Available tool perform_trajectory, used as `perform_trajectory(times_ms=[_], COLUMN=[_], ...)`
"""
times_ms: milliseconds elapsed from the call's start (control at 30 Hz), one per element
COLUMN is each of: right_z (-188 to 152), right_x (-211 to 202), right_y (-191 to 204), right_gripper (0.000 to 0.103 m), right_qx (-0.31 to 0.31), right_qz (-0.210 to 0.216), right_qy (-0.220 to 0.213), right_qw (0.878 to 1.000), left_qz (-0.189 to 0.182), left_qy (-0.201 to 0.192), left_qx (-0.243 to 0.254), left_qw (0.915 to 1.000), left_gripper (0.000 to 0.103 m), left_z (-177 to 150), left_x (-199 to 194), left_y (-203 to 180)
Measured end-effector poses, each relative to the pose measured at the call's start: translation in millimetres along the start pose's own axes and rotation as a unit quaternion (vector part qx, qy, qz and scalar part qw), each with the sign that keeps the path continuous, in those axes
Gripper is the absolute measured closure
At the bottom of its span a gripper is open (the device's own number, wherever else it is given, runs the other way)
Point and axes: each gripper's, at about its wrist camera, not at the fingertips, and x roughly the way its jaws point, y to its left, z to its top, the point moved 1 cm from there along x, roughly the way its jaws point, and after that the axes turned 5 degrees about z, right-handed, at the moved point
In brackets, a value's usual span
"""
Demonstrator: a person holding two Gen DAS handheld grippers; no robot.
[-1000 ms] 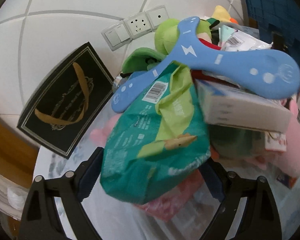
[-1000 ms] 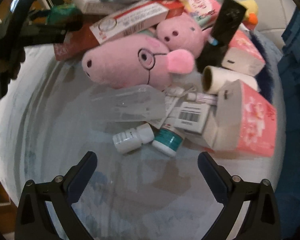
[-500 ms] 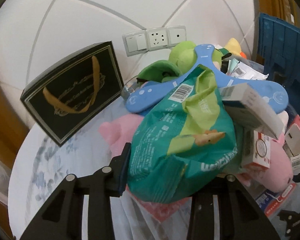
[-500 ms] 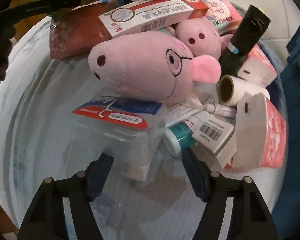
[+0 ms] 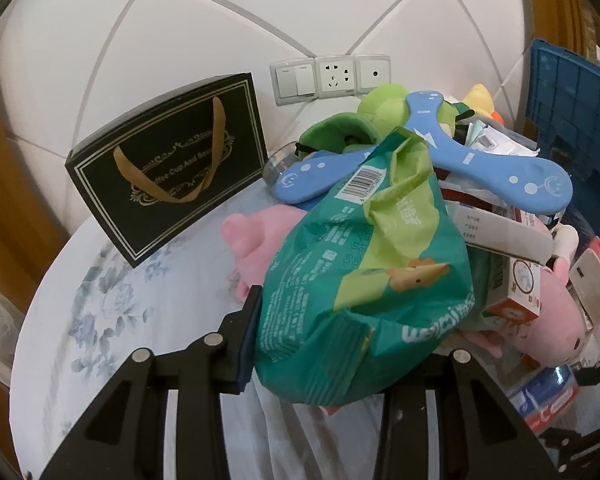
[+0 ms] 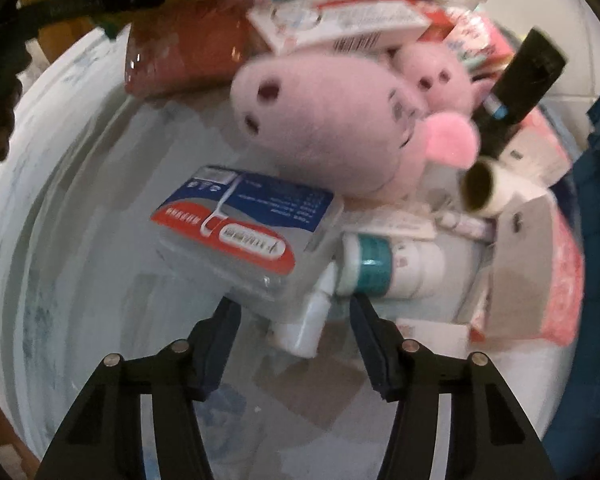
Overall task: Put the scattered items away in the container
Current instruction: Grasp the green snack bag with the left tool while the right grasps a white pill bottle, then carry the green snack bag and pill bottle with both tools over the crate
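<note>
— Left gripper, angled down, clamps a crinkly green bag over the table.
— Right?
— Right gripper points steeply down; its jaws, closing, straddle a small white bottle.

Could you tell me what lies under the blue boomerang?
The blue boomerang rests on a green plush toy, a green snack bag and white boxes. Whatever lies deeper is covered.

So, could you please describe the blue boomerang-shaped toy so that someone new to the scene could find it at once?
Start at the white tiled wall with its socket panel; below it a heap of toys and packets covers the round table. The blue boomerang-shaped toy lies on top of that heap, over the green packet. It alone is flat, sky blue and dotted with white marks.
</note>
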Motion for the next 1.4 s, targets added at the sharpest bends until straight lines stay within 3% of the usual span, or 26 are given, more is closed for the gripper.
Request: perform_trajectory(times_ms=[100, 133, 167, 200, 600, 900, 1133, 1400], right_z=[-2.6, -2.6, -2.5, -2.4, -36.1, -28.6, -34.4, -5.8], right_x=[8.5, 7.5, 6.5, 4.2, -24.9, -57.6, -100.9, -148.7], right_y=[-10.0, -11.1, -11.5, -12.1, -41.0, -37.3, -26.9, -2.4], right_gripper=[0.051, 0.057, 0.075, 0.075, 0.076, 0.076, 0.076, 0.076], right_qx=[0.008, 0.011, 0.012, 0.012, 0.052, 0.044, 0.037, 0.022], right_qz=[0.012, 0.014, 0.016, 0.015, 0.062, 0.073, 0.078, 0.080], right_qy=[0.001, 0.001, 0.000, -0.003, -0.006, -0.016, -0.040, -0.082], right_qw=[1.000, 1.000, 1.000, 1.000, 0.997, 0.996, 0.995, 0.993], left_qz=[0.003, 0.004, 0.003, 0.003, 0.004, 0.013, 0.016, 0.024], left_qy=[-0.002, -0.003, -0.004, -0.004, 0.008, 0.024, 0.015, -0.012], left_qx=[-0.003, -0.005, -0.008, -0.012, -0.055, -0.070, -0.076, -0.075], left_qw=[1.0000, 1.0000, 1.0000, 0.9999, 0.9985, 0.9972, 0.9968, 0.9968], left_gripper=[0.067, 0.067, 0.067, 0.067, 0.067, 0.067, 0.067, 0.067], left_z=[-2.0, -2.6, -2.7, -3.3, -23.9, -40.9, -30.0, -1.2], left_x=[-1.6, -2.6, -3.6, -5.3, -38.8, -76.7, -117.6, -175.1], left_y=[1.1, 1.9, 3.3, 4.5, 23.9, 26.5, 23.5, 13.1])
